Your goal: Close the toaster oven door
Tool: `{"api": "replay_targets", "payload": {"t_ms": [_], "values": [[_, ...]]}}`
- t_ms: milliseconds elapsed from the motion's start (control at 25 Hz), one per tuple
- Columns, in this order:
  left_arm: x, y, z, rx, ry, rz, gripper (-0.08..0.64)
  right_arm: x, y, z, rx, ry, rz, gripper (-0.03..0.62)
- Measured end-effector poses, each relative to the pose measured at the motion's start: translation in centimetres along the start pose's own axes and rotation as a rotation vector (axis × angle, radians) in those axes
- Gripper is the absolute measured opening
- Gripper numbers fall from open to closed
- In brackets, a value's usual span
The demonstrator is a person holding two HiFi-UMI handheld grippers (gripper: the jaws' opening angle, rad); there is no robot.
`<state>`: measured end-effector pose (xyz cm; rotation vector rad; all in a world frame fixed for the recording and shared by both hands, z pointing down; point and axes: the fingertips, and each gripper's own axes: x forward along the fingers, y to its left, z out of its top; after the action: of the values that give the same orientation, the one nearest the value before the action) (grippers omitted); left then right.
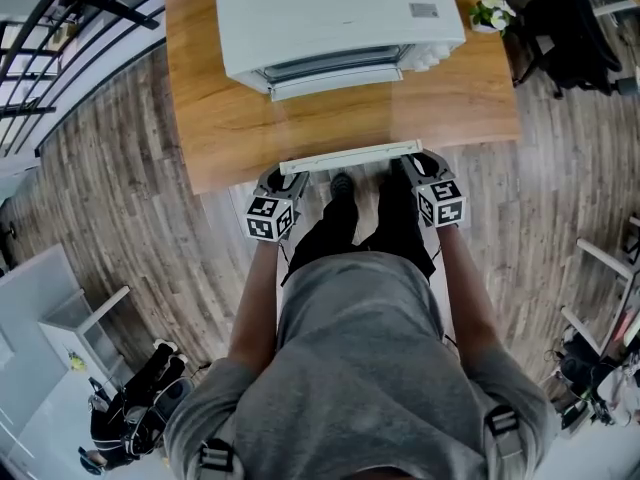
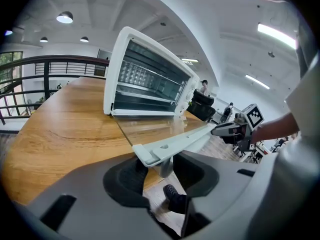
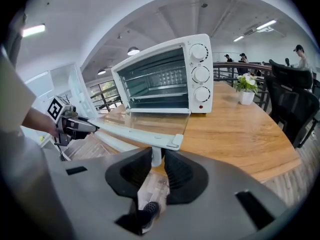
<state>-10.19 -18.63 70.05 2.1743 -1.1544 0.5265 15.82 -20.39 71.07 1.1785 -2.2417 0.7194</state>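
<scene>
Right tongs [image 3: 156,166] pinch one post of the door handle [image 3: 137,132], left tongs [image 2: 162,171] stand apart around the other; toaster oven door [image 3: 150,121] open over surface [image 1: 230,118].

The white toaster oven [image 1: 330,18] stands on the wooden surface [image 1: 240,128] beyond the jaws, its three knobs on the right. Its glass door [image 3: 150,119] lies open, roughly level. The white handle [image 1: 350,156] spans both pairs of jaws, one post between each.

Wooden table [image 1: 230,118] — small potted plant [image 1: 491,12] at its corner, perhaps a black chair [image 1: 572,28] beyond.
</scene>
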Motion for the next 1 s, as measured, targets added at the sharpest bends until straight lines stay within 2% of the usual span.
{"api": "replay_targets", "payload": {"t_ms": [200, 440, 720, 1000], "values": [[-0.7, -0.1, 0.8, -0.003, -0.027, 0.001, 0.137, -0.7, 0.2, 0.7, 0.018, -0.015, -0.011, 0.084], [-1.3, -0.3, 1.6, 0.001, -0.049, -0.005, 0.132, -1.4, 0.4, 1.5, 0.026, -0.034, -0.024, 0.083], [-2.1, -0.7, 3.0, 0.017, -0.073, -0.016, 0.124, -1.9, 0.3, 2.9, 0.114, -0.080, -0.053, 0.081], [-2.8, -1.0, 3.9, 0.012, -0.089, -0.021, 0.118, -2.5, 0.4, 3.8, 0.107, -0.096, -0.061, 0.083]]}}
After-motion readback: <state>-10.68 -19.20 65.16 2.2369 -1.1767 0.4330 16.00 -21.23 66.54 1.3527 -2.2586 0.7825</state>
